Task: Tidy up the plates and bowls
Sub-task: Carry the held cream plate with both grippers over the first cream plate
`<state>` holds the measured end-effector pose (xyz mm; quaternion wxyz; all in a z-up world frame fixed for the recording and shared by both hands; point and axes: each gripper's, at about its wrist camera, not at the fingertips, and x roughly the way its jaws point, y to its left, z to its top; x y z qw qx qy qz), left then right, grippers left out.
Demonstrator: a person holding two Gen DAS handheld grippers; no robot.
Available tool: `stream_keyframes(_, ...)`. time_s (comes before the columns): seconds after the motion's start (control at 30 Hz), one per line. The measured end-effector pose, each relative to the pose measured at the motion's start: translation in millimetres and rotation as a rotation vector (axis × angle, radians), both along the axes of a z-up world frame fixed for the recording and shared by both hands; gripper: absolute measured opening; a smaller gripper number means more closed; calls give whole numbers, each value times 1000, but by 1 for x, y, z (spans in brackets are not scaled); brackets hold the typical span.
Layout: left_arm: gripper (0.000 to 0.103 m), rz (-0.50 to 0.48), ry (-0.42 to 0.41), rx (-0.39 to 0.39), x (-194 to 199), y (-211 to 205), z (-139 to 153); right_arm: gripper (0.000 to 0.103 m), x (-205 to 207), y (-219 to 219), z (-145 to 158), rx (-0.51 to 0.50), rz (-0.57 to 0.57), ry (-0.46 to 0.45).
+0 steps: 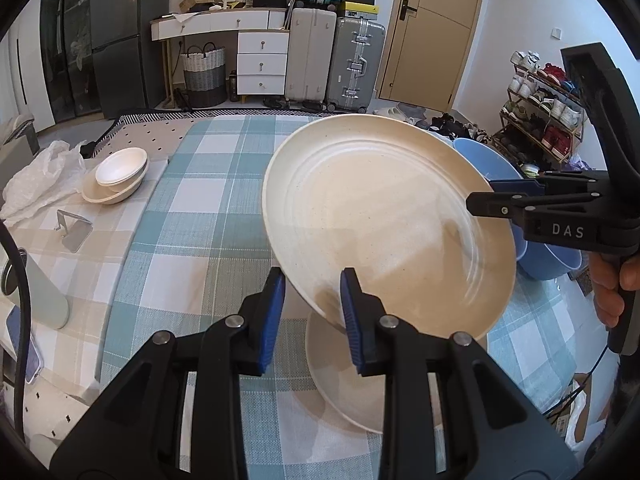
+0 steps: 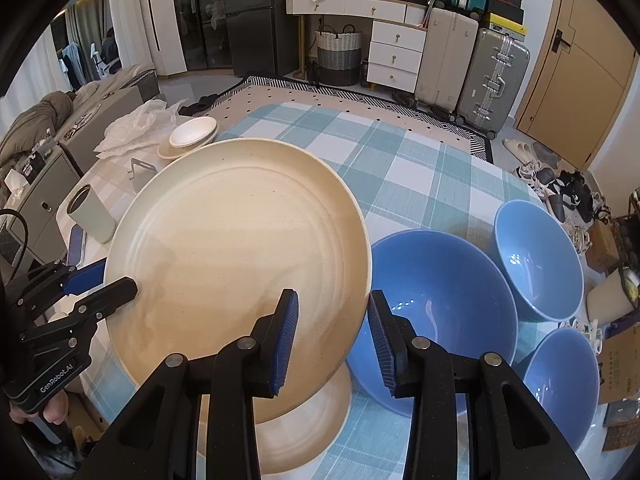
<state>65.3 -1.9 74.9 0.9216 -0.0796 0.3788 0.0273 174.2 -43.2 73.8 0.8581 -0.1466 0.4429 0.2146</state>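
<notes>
A large cream plate (image 1: pixel 376 216) is held tilted above the checked tablecloth; it also shows in the right wrist view (image 2: pixel 224 264). My left gripper (image 1: pixel 314 304) has its jaws on either side of the plate's near rim. My right gripper (image 2: pixel 334 340) straddles the opposite rim; in the left wrist view it (image 1: pixel 480 196) grips that edge. A second cream plate (image 1: pixel 340 384) lies flat under the held one and shows in the right view (image 2: pixel 312 428) too. Three blue bowls (image 2: pixel 440 320) (image 2: pixel 538 256) (image 2: pixel 560 384) stand on the right.
Stacked white bowls (image 1: pixel 118 174) sit far left on the table, next to a crumpled plastic bag (image 1: pixel 36 184) and a metal stand (image 1: pixel 74 230). A pale cup (image 2: pixel 90 216) lies near the left edge. Suitcases (image 1: pixel 332 64) and a dresser stand behind.
</notes>
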Motion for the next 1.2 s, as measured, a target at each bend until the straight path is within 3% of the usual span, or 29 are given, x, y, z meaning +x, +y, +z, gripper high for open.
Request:
stream_keyframes(0.67, 24, -50, 5, 16, -34, -11, -19, 37, -53, -18, -23, 26, -50, -11)
stream_keyframes(1.2, 24, -70, 46, 37, -33, -11, -46, 38, -74, -21, -46, 20, -74, -5)
